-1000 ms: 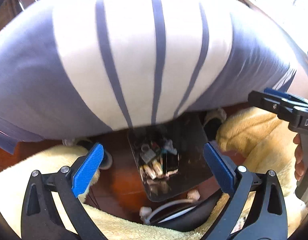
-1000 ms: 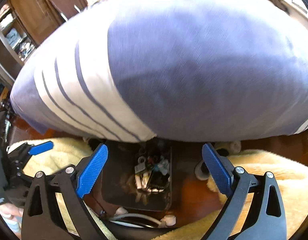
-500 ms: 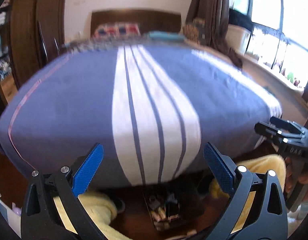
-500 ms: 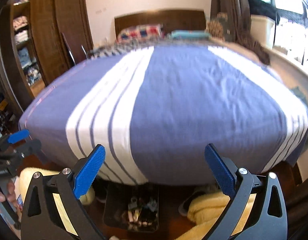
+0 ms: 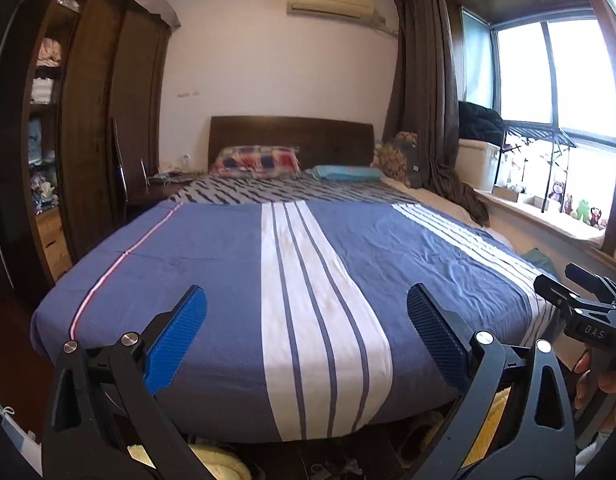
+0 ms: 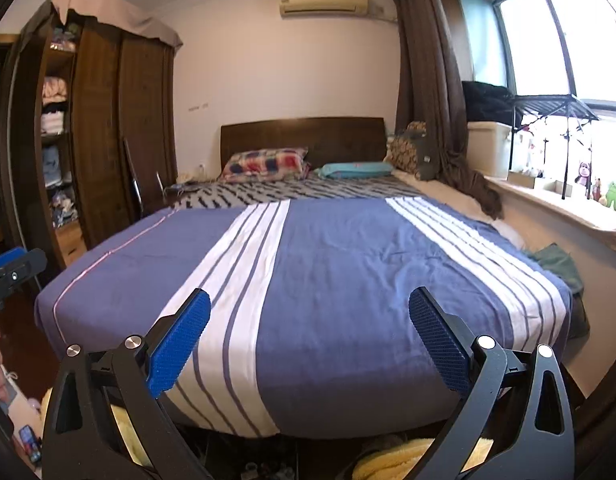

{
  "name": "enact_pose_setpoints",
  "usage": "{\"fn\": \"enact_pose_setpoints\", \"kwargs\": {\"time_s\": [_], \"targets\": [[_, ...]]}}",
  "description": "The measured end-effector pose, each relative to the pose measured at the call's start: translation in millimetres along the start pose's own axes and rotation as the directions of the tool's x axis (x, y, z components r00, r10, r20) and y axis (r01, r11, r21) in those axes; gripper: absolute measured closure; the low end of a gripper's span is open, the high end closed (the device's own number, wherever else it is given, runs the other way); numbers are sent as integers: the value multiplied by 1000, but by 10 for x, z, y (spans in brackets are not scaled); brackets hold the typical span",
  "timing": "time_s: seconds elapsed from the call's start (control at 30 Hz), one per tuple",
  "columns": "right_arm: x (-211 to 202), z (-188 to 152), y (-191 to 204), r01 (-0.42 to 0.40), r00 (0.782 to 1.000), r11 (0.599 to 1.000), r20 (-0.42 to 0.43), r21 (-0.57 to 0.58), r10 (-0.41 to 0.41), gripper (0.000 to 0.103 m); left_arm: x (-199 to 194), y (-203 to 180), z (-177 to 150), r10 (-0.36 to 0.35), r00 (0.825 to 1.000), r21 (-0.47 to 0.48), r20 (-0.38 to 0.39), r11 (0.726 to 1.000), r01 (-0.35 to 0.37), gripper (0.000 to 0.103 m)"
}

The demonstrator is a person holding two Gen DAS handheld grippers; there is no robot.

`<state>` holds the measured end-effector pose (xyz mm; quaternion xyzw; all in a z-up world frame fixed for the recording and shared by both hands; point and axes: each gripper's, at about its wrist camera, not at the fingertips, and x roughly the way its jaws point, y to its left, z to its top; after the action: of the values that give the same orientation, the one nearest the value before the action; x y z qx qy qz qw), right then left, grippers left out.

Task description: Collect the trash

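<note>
Both grippers are held up at the foot of the bed, pointing toward the headboard. Left gripper [image 5: 306, 320]: fingers spread wide, blue pads well apart, nothing btwn them. Right gripper [image 6: 310, 322]: same, released and empty; its side also shows at the right edge of the left wrist view, w/ the person's fingers on the handle.

Task's thing: small trash bits [image 5: 336, 470] lie on the dark floor under the foot of the bed, at the very bottom of both views, too small to tell apart. Yellow fluffy rug [image 6: 388, 460] sits beside them on both sides.

Next out, the bed cover [image 5: 212, 280], blue w/ white stripe bands, fills the middle. Beyond it a zigzag-pattern sheet [image 6: 300, 192], then 2 pillows: a plaid pillow [image 5: 256, 162] and a teal pillow [image 5: 346, 173], against the dark wood headboard [image 6: 304, 132].

Left side: tall brown wardrobe [image 6: 100, 128] w/ folded clothes on open shelves. Right side: brown curtain [image 5: 424, 92], window [image 6: 568, 32] w/ small toys on the sill. AC unit [image 5: 332, 2] high on the far wall.
</note>
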<state>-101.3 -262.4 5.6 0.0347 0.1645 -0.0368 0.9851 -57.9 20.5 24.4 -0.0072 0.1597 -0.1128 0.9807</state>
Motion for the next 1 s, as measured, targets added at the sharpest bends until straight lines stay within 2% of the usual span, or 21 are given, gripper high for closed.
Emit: {"fn": "enact_pose_setpoints", "kwargs": {"time_s": [0.17, 0.4, 1.0], "targets": [[-149, 63, -16, 11, 999, 1000, 43, -1, -11, 3, -158, 23, 64, 12, 999, 10, 40, 1000, -13, 8], [-262, 100, -54, 26, 996, 1000, 84, 11, -27, 3, -168, 5, 63, 15, 999, 11, 52, 1000, -15, 8], [-246, 104, -50, 23, 997, 1000, 69, 8, -24, 3, -214, 7, 37, 14, 998, 29, 59, 999, -15, 8]]}}
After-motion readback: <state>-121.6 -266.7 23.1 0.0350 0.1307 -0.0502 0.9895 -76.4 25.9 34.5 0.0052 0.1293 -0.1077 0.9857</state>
